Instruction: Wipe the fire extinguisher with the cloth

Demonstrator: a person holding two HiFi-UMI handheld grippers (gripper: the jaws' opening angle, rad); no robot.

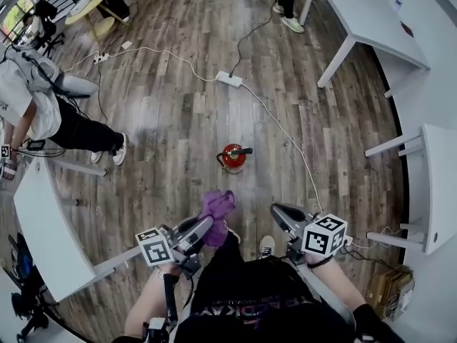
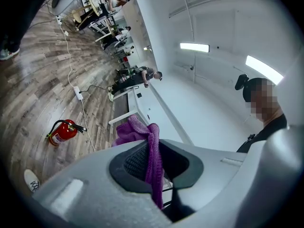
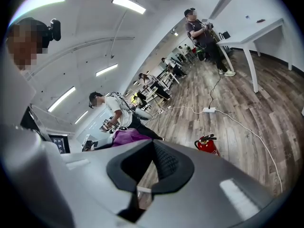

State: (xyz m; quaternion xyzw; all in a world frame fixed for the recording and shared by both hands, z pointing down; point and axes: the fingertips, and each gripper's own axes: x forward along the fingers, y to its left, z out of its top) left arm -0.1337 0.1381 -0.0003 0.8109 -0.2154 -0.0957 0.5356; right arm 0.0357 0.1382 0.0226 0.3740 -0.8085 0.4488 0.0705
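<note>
A small red fire extinguisher (image 1: 232, 157) with a black handle stands on the wooden floor ahead of me; it also shows as the extinguisher (image 2: 62, 132) at lower left in the left gripper view and the extinguisher (image 3: 207, 144) in the right gripper view. My left gripper (image 1: 211, 220) is shut on a purple cloth (image 1: 216, 206), which bunches past the jaw tips and hangs between them as the cloth (image 2: 153, 163). My right gripper (image 1: 274, 210) is shut with nothing in it. Both grippers are short of the extinguisher, on either side of it.
A white cable runs across the floor from a power strip (image 1: 229, 78), passing right of the extinguisher. White tables (image 1: 371, 20) stand at the right and one table (image 1: 43, 227) at the left. A seated person (image 1: 43, 113) is at the left; another stands far ahead.
</note>
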